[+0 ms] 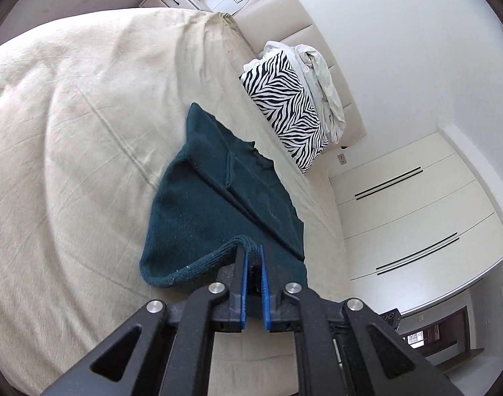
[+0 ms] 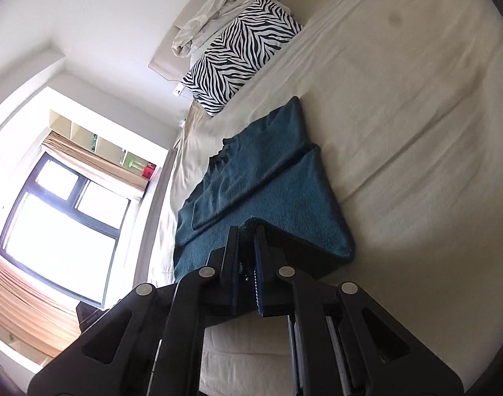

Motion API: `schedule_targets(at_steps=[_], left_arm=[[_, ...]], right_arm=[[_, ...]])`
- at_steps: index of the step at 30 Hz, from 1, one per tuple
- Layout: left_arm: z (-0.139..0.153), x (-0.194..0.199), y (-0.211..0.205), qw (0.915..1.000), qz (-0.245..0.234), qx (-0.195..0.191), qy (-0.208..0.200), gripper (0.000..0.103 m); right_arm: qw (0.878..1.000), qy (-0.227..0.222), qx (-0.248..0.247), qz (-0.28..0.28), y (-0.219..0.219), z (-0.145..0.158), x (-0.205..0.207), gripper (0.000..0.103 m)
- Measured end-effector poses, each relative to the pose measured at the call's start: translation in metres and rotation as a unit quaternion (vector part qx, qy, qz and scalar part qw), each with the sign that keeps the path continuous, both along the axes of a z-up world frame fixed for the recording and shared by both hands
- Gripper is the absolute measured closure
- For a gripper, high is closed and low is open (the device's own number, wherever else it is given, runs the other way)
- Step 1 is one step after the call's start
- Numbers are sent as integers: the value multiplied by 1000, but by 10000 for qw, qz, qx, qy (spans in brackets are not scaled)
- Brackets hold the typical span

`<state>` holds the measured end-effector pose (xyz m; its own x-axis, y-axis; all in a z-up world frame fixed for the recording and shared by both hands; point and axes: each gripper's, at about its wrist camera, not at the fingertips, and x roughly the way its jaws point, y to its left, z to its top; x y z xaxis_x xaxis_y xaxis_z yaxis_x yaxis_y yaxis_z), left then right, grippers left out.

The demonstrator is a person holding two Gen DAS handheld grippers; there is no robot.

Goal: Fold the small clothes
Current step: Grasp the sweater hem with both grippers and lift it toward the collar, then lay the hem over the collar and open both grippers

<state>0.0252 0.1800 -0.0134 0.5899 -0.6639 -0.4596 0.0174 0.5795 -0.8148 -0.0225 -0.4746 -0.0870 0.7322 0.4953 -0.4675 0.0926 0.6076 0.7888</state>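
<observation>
Pinching the near hem of the teal sweater (image 1: 218, 198), the left hand-held gripper (image 1: 251, 257) is clenched on a raised fold of knit, and the right hand-held gripper (image 2: 248, 234) is likewise clamped on the same near edge at its other corner, so the cloth tents up at both grips. Both hold the hem about equally close; neither arm looks nearer than the other. From the grippers the garment runs straight ahead, its long axis pointing away from the holder toward the head of the bed (image 1: 69, 132), with the neckline at the far end and the sleeves already turned in across the body. It lies on the cream sheet near the bed's side edge, toward the head. The likely next move is to carry the hem forward along that axis to meet the collar. Beyond the sweater, apart from it, a zebra-print pillow (image 1: 284, 105) leans by the headboard (image 1: 284, 10), with a crumpled white cloth (image 1: 320, 76) on it.
</observation>
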Motion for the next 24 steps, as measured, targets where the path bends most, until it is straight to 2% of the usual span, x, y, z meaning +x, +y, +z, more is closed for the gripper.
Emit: schedule_targets(at_steps=[4,11,15,23,24], left_arm=[[-1,46,-3,9999,69,-104,-3,95],[-1,135,-14,9999,71,52,-67,95],[-15,185,-18,9994,148,293,61,95],[-65,263,-24,9971,365,508,440,94],[-73,269,-24,9962,410,546,539,88]], right_arm=[[9998,-143,-11,-129,-3,14,52,96],[9993,-131,34,-352,-9,17,150,96],[9989,-7,-84,-455,-7,5,209,96],[9965,426,-373,-610,-1,-40,305,96],[9958,491,-442,-634,0,-46,314,94]])
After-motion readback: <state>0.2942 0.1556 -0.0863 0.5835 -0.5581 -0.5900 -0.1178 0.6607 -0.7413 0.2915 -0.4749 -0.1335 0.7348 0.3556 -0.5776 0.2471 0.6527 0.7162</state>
